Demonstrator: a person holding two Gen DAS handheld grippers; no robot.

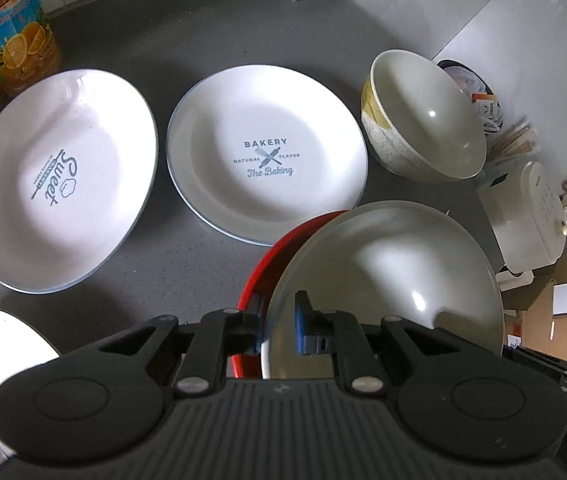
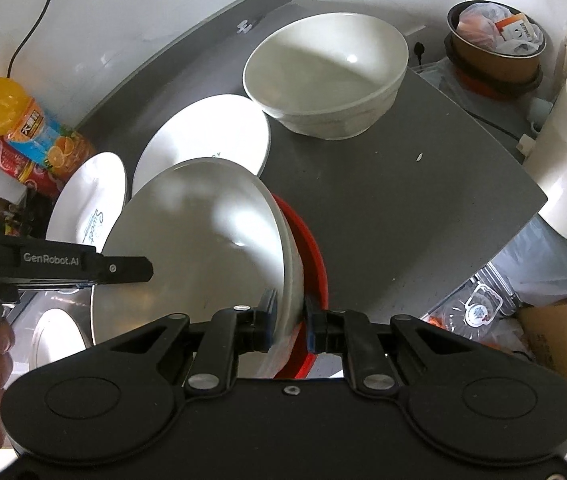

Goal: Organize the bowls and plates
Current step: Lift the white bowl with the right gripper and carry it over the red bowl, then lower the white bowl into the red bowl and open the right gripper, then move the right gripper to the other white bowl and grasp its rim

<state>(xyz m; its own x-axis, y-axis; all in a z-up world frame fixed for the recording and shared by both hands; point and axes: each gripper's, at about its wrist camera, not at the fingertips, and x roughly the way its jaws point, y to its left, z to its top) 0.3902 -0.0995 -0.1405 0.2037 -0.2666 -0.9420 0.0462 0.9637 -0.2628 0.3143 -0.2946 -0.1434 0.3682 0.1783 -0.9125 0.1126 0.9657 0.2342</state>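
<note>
Above the grey desk, both my left tongs and right tongs grip one pale bowl's rim, over a red plate.

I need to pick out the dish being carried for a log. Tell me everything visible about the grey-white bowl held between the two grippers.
The grey-white glossy bowl, ceramic by its look, is wide, plain and empty, with window glare inside. It is tilted. The left gripper pinches its near rim, the right gripper the opposite rim, one finger inside and one outside. A red dish sits right beneath it; whether they touch is unclear. It is above the grey table.
</note>
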